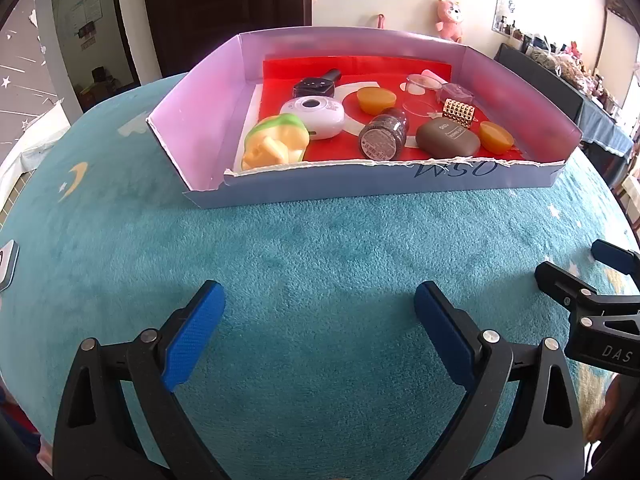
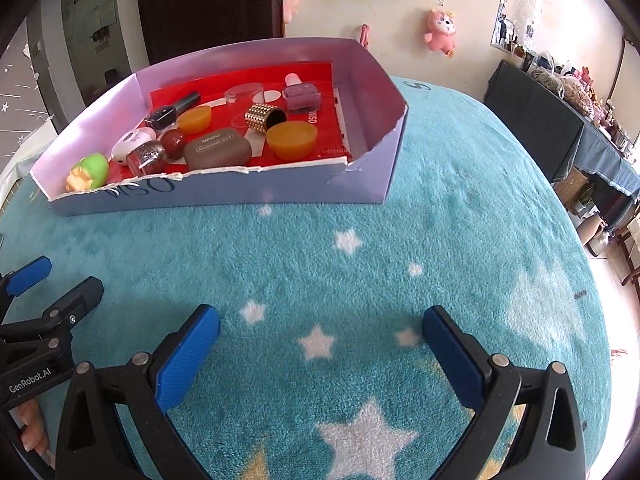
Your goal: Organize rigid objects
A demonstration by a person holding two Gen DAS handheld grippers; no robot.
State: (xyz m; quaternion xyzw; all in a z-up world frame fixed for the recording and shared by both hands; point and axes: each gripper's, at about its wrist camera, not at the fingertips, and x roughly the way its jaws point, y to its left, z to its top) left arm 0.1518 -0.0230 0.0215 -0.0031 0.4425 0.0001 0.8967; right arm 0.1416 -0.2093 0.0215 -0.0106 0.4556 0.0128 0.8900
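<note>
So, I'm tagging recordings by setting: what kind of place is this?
Probably a lived-in home room: a pink plush toy hangs on the wall, a dark wooden door stands behind, and a cluttered side table.

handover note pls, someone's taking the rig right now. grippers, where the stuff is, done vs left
Left gripper: jaws open, empty, over the teal blanket.
Right gripper: jaws open, empty, beside the left one.
All visible items sit inside the cardboard tray: green toy, white case, grey earbud case, glitter polish bottle, black polish bottle, two orange pucks, gold studded cap, clear lid, purple polish bottle, red stone.
Done: nothing loose visible on the blanket.
Left: probably nothing to gather; confirm whether sorting inside the tray is wanted.
</note>
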